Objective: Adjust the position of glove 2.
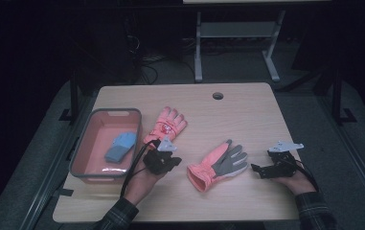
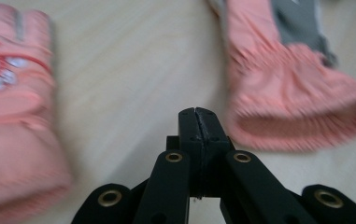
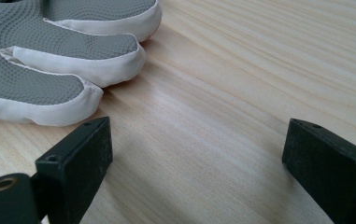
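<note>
Pink gloves lie on the wooden table [image 1: 247, 103]: one [image 1: 166, 125] beside the grey bin [image 1: 90, 124], the palm-up glove [image 1: 218, 165] between both tools. The left gripper [image 2: 198, 122] is clenched on nothing, between gloves. The right gripper [image 3: 196, 154] gapes beside grey fingertips [image 3: 80, 63]. Likely next: reopen left, grasp a cuff, bin it.

Your left gripper [image 2: 197, 112] rises from the bottom centre, its jaws pressed together with nothing between them. One pink glove [image 2: 12, 116] lies at the frame's left, another pink glove's cuff [image 2: 297, 112] at upper right, both on the wooden table [image 2: 129, 70].
</note>
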The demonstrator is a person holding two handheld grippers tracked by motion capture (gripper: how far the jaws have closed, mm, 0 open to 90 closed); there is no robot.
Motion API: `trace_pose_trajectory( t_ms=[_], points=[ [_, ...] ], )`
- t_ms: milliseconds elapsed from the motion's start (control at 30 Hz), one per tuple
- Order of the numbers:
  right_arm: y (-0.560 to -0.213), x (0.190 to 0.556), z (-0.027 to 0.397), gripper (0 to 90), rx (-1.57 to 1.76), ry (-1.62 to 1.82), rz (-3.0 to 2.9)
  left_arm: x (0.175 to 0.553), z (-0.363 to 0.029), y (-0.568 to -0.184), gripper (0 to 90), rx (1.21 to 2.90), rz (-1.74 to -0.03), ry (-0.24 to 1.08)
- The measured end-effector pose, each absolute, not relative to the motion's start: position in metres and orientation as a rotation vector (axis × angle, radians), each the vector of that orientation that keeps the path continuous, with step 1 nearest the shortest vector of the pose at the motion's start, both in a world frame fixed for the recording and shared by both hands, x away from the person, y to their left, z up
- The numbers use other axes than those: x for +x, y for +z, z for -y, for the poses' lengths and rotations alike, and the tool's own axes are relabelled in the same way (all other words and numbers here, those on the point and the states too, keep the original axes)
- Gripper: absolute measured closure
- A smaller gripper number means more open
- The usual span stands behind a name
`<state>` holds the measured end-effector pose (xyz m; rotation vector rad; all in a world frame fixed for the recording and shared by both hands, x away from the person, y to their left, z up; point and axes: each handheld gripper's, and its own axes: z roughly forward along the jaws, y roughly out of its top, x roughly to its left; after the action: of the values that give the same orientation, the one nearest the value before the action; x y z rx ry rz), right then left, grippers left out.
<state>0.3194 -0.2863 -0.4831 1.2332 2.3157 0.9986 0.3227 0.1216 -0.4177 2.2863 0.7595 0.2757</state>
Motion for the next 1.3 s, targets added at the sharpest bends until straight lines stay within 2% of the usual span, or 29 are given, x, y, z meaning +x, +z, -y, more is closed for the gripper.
trace_pose_trajectory(
  t_ms=[200,367,733,1000,1300],
  points=[
    [-0.483,0.319,0.286,7.9,1.236,0.998,-2.315,0.352,-0.118,-0.409,89.5,2.284,-0.807,0.338],
    [-0.483,0.319,0.286,7.9,1.233,0.999,-2.316,0.377,-0.120,-0.405,76.4,2.272,-0.856,0.378],
    [-0.483,0.319,0.286,7.9,1.233,0.999,-2.316,0.419,-0.113,-0.416,57.0,2.290,-0.951,0.426],
    [-0.483,0.319,0.287,7.9,1.230,1.001,-2.318,0.440,-0.112,-0.433,54.2,2.333,-1.024,0.451],
    [-0.483,0.319,0.287,7.9,1.229,1.002,-2.320,0.447,-0.108,-0.446,56.2,2.417,-1.041,0.431]
  ],
)
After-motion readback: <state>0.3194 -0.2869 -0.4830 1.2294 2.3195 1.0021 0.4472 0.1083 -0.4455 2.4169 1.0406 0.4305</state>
